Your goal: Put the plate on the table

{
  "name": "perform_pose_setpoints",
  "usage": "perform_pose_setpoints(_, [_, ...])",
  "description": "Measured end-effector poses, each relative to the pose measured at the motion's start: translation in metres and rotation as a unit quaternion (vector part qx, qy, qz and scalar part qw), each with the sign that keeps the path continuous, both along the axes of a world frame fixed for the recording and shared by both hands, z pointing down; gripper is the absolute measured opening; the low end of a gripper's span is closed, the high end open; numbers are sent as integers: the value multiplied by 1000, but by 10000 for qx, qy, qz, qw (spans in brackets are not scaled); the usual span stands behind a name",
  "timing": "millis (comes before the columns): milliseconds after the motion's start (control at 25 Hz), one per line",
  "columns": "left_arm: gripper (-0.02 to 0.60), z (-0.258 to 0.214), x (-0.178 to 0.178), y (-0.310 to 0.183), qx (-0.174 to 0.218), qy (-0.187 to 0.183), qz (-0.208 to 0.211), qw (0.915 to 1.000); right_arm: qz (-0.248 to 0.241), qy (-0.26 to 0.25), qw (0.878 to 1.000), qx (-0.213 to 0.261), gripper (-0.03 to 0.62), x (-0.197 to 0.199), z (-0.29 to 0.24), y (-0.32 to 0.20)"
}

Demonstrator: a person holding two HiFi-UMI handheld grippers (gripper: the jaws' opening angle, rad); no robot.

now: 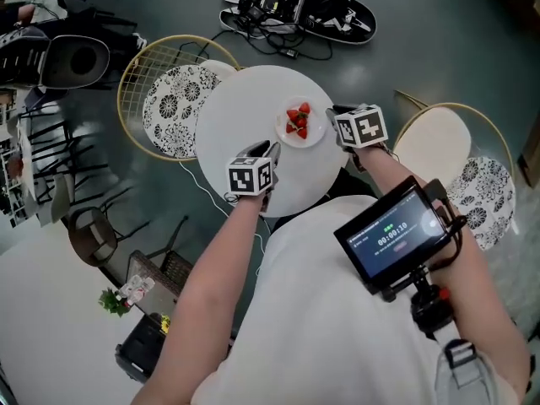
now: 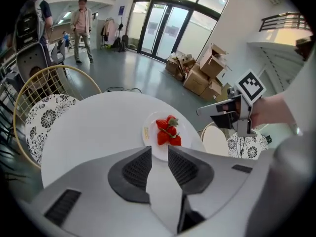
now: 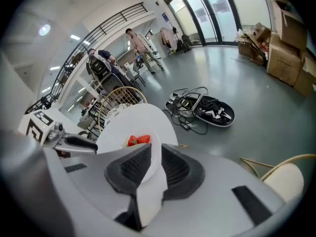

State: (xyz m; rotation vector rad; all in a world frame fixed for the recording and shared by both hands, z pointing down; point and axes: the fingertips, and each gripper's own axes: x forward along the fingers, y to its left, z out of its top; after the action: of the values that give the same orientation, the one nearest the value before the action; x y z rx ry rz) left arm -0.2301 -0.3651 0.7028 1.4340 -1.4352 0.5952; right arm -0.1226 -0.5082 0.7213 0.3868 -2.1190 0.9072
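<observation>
A small white plate (image 1: pixel 301 125) with several strawberries (image 1: pixel 298 121) lies on the round white table (image 1: pixel 240 112), right of its middle. My right gripper (image 1: pixel 332 112) is at the plate's right edge. In the right gripper view the plate (image 3: pixel 145 144) runs into the narrow gap between the pads, and the gripper (image 3: pixel 155 147) is shut on its rim. My left gripper (image 1: pixel 270 148) sits on the near-left side of the plate, jaws nearly together with nothing held. In the left gripper view its tips (image 2: pixel 159 149) stop at the plate's (image 2: pixel 165 132) near rim.
A wire-backed chair with a patterned cushion (image 1: pixel 173 104) stands left of the table, and another chair (image 1: pixel 447 137) to its right. Cables and a black case (image 1: pixel 304 11) lie on the floor beyond. Cardboard boxes (image 2: pixel 202 75) and people (image 2: pixel 81 28) are far off.
</observation>
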Motion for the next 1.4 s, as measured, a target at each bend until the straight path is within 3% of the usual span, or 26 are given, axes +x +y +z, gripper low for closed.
perform_pose_setpoints(320, [100, -32, 26, 22, 791, 139, -61, 9968, 33, -683, 9977, 41, 64, 6, -49, 26])
perform_pose_setpoints(400, [98, -45, 29, 25, 1074, 216, -152, 9939, -9, -833, 9965, 89, 58, 10, -66, 36])
perform_pose_setpoints(440, [98, -52, 33, 28, 1206, 249, -148, 9923, -17, -877, 9960, 140, 21, 14, -75, 41])
perform_pose_setpoints(720, [43, -97, 57, 61, 1988, 211, 22, 9798, -101, -1281, 9913, 283, 19, 42, -127, 85])
perform_pose_setpoints(840, [6, -109, 61, 81, 2195, 203, 61, 9754, -243, -1324, 9902, 373, 5, 51, -143, 108])
perform_pose_setpoints(1200, [5, -151, 68, 121, 2881, 349, -48, 9570, -550, -1644, 9826, 667, 3, 73, -175, 165])
perform_pose_setpoints(1400, [5, -158, 66, 124, 3057, 374, -113, 9513, -557, -1685, 9803, 863, 3, 71, -181, 167])
